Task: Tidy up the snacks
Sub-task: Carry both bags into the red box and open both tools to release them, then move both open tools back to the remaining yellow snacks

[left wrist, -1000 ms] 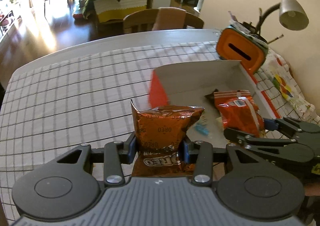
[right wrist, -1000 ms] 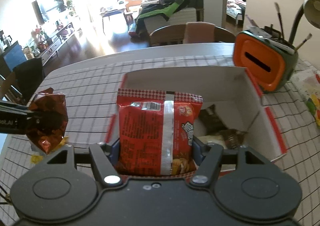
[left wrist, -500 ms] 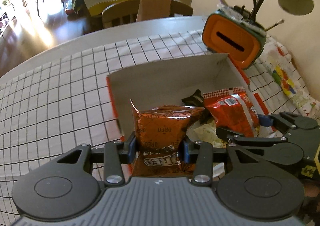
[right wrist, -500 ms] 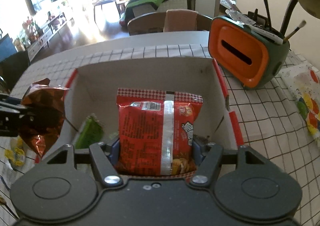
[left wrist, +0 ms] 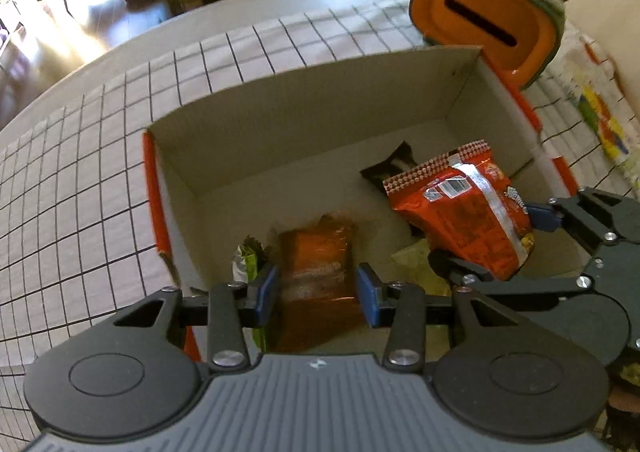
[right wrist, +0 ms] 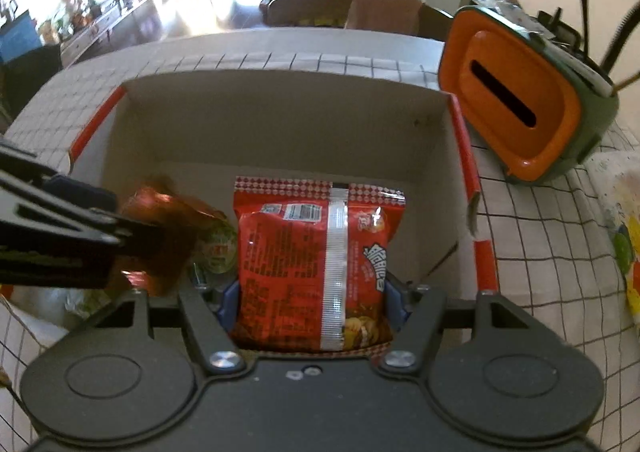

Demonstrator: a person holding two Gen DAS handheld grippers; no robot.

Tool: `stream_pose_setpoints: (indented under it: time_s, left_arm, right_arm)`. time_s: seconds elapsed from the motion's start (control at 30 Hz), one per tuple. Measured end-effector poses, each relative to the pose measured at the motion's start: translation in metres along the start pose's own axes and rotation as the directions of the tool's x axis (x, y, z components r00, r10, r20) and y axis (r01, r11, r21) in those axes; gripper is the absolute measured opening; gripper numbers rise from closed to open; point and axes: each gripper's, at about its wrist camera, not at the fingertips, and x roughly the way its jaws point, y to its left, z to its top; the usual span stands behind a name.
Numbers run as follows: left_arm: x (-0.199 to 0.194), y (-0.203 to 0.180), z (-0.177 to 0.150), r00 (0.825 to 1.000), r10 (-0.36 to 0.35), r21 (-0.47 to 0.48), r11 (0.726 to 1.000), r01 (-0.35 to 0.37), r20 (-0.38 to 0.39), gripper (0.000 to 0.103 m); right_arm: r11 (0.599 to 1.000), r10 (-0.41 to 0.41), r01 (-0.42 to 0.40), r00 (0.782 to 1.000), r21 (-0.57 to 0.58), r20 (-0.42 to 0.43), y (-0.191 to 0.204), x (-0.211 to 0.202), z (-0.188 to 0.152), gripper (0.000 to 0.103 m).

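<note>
Beside box [right wrist: 280, 123], orange holder [right wrist: 524, 103], checked cloth [left wrist: 80, 187].

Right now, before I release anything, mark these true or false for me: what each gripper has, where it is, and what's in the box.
1. The right gripper grips a red snack bag. True.
2. The cardboard box is empty. False: a green packet and a dark wrapper lie inside.
3. The orange holder sits inside the box. False: it stands outside, past the far right corner.
4. The left gripper is over the box. True.
</note>
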Motion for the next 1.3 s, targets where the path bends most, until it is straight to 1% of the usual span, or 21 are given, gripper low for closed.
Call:
stream_pose_setpoints:
  time_s: [0.1,0.27,0.4,0.5,0.77,0.87,1.07,1.17,1.2,1.23,1.3]
  left_arm:
    - [0.009,-0.001,0.002,1.0,0.011,0.0,1.0,-0.011,-0.013,0.042]
    - [0.015,-0.001,0.0,1.0,0.006,0.001,1.0,-0.006,-0.019,0.042]
    - [0.015,0.003,-0.004,1.0,-0.011,-0.016,1.0,0.011,-0.013,0.042]
    - [0.01,0.004,-0.006,1.0,-0.015,-0.014,1.0,0.015,0.003,0.042]
    - [-0.013,0.011,-0.014,0.998,-0.037,-0.018,0.999,0.038,0.057,0.042]
    - [-0.024,0.014,-0.019,0.995,-0.046,-0.015,0.999,0.047,0.084,0.042]
    - [-0.052,0.02,-0.03,0.987,-0.047,-0.002,0.999,0.047,0.154,0.043]
    - [-0.063,0.025,-0.037,0.982,-0.046,-0.003,0.999,0.047,0.184,0.046]
    - [-0.067,0.028,-0.039,0.98,-0.047,-0.003,0.999,0.048,0.193,0.046]
    - [-0.071,0.03,-0.04,0.978,-0.047,-0.004,0.999,0.049,0.202,0.046]
    - [-0.077,0.035,-0.044,0.974,-0.044,-0.006,0.999,0.047,0.222,0.047]
  right_arm:
    - [1.0,-0.011,0.011,1.0,-0.019,-0.02,0.0,0.006,-0.001,0.066]
    - [0.999,0.003,-0.004,1.0,-0.039,-0.022,0.003,0.006,-0.004,0.067]
    - [0.999,-0.004,0.003,1.0,-0.034,-0.012,0.002,0.002,-0.003,0.071]
    - [1.0,-0.001,0.001,1.0,-0.024,0.012,0.0,-0.004,0.0,0.077]
    - [1.0,0.019,-0.019,0.998,0.002,0.054,-0.004,-0.027,0.0,0.079]
    - [1.0,0.02,-0.021,0.997,0.011,0.076,-0.001,-0.039,-0.001,0.081]
    - [0.999,0.041,-0.044,0.993,0.021,0.114,0.006,-0.06,-0.002,0.082]
    - [0.999,0.04,-0.044,0.99,0.022,0.135,0.012,-0.071,-0.002,0.083]
    - [0.999,0.042,-0.046,0.989,0.025,0.143,0.014,-0.075,-0.002,0.083]
    - [0.998,0.052,-0.057,0.987,0.027,0.15,0.015,-0.079,-0.002,0.087]
    - [0.997,0.064,-0.07,0.985,0.033,0.163,0.019,-0.085,-0.002,0.089]
